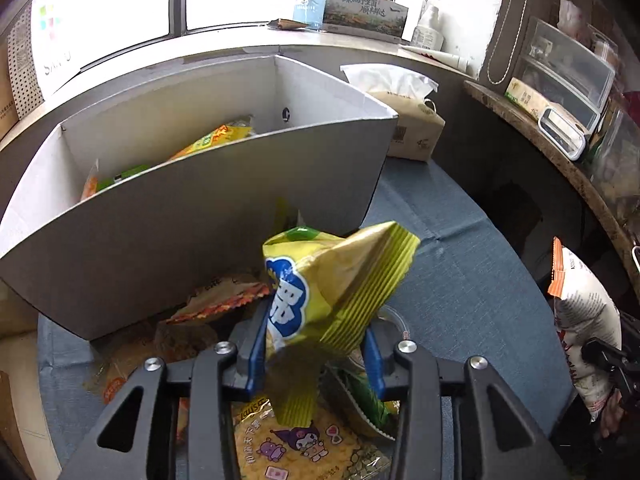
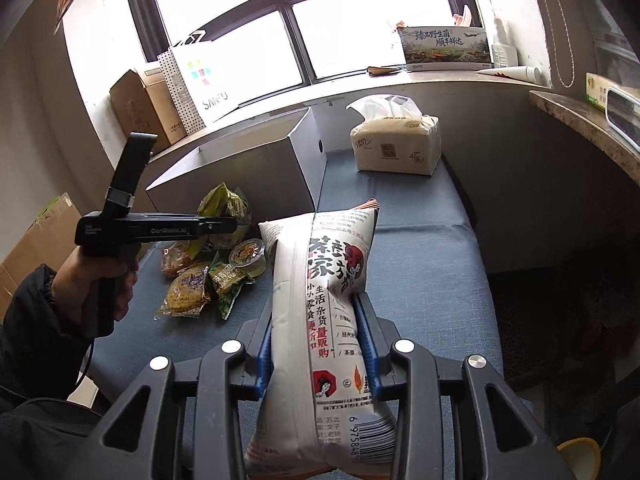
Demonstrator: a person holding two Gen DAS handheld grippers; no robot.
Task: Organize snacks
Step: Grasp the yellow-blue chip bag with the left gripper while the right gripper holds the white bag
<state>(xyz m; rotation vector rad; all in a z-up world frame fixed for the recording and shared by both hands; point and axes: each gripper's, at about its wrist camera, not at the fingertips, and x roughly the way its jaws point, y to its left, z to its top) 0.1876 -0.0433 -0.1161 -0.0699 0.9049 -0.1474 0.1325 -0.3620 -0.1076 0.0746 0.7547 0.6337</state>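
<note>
Two grippers are in use: the left gripper (image 1: 316, 354) pinches one yellow-green snack bag (image 1: 336, 292), and the right gripper (image 2: 318, 344) pinches one tall white snack bag (image 2: 320, 320). One grey cardboard box (image 2: 256, 176) stands on the blue cloth, with at least three packets (image 1: 216, 140) showing inside it. About six loose snacks (image 2: 208, 280) lie in a heap before the box; their exact number is hard to tell. One tissue pack (image 2: 396, 144) sits beyond.

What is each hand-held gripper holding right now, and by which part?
The left hand-held gripper clamps the yellow snack bag near its lower crimped end. The right hand-held gripper squeezes the white snack bag across its middle.
</note>
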